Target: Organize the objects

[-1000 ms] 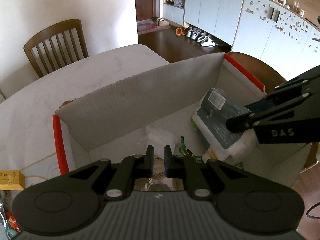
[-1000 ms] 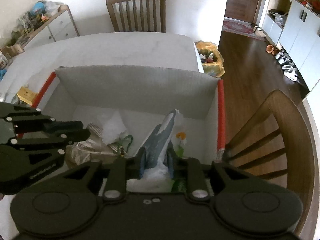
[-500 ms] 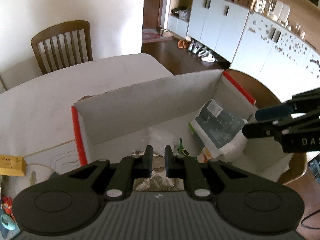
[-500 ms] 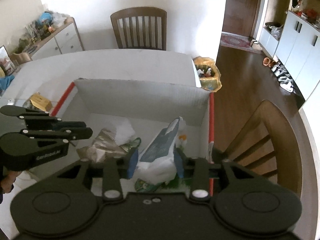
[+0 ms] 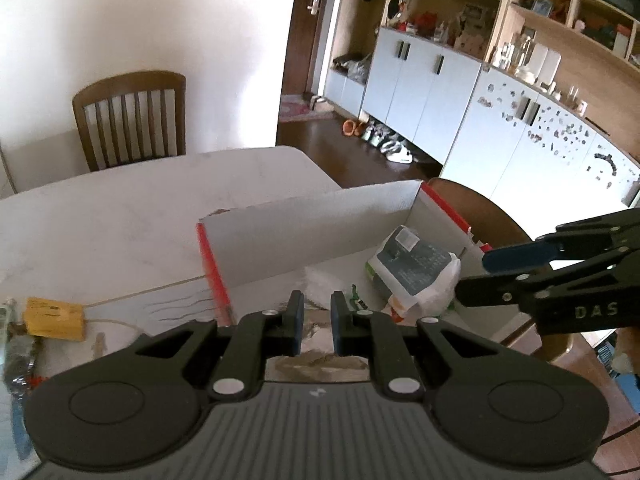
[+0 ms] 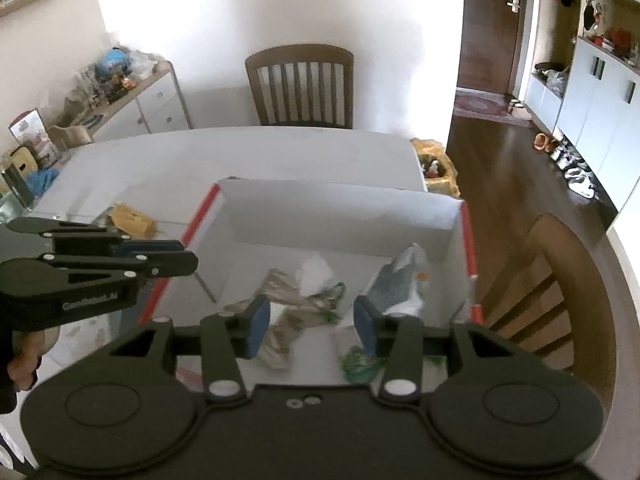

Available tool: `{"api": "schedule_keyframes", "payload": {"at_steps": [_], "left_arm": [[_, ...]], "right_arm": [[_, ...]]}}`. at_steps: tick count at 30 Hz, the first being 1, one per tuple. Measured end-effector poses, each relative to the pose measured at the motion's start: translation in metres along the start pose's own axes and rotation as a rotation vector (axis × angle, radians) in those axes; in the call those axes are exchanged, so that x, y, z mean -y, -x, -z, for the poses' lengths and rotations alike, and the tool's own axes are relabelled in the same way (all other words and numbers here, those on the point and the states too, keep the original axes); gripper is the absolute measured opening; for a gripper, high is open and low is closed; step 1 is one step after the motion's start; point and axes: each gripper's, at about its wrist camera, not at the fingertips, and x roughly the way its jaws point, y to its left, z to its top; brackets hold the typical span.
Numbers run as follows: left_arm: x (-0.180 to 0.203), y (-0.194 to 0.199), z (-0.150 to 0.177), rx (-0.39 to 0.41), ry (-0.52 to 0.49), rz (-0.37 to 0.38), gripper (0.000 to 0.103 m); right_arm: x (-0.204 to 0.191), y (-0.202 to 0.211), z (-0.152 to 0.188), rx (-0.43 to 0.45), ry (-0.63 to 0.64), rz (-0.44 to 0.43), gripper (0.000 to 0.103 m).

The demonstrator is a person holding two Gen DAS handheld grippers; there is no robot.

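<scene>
- At the bottom of the right wrist view, the right gripper (image 6: 312, 326) had its jaws spread wide with nothing between them, above the box.
- The left gripper (image 5: 313, 320) held its jaws a narrow gap apart, empty.
- In the left wrist view, "DAS" was readable on the right gripper's body at the right edge.
- Mid-frame, the cardboard box (image 6: 340, 216) on the desk (image 6: 260, 152) held a white-and-grey bag (image 5: 416, 268) at its right end; its label print was too small to read.
- A yellow packet (image 5: 54, 318) lay on the desk at left.
</scene>
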Motion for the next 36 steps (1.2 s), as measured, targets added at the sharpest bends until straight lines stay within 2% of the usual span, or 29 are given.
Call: {"api": "schedule_keyframes", "payload": {"at_steps": [5,9,15,18,19,20,25,30,36], "left_arm": [[-0.018,0.028,0.008,0.027,0.004,-0.003,0.013],[-0.036,0.048,0.017,0.038,0.011,-0.004,0.013],[-0.07,0.076,0.037,0.046,0.026,-0.025,0.015],[-0.089,0.088,0.047,0.053,0.046,-0.03,0.043],[-0.096,0.092,0.051,0.058,0.05,-0.034,0.059],[-0.102,0.096,0.054,0.065,0.055,-0.037,0.068],[-0.132,0.107,0.065,0.061,0.073,-0.049,0.07],[-0.155,0.113,0.075,0.067,0.078,-0.08,0.081],[-0.187,0.112,0.087,0.068,0.109,-0.097,0.093]], "right_arm": [[-0.029,0.005,0.002,0.03,0.008,-0.01,0.047],[-0.053,0.009,0.004,0.057,0.009,-0.02,0.057],[-0.09,0.007,0.008,0.075,0.002,-0.044,0.064],[-0.108,0.004,0.01,0.083,-0.006,-0.055,0.069],[-0.114,0.003,0.01,0.086,-0.01,-0.058,0.073],[-0.119,0.003,0.011,0.09,-0.013,-0.061,0.076],[-0.147,-0.004,0.011,0.099,-0.018,-0.057,0.083],[-0.169,-0.011,0.01,0.124,-0.018,-0.046,0.101],[-0.187,-0.028,0.005,0.113,-0.022,-0.052,0.102]]}}
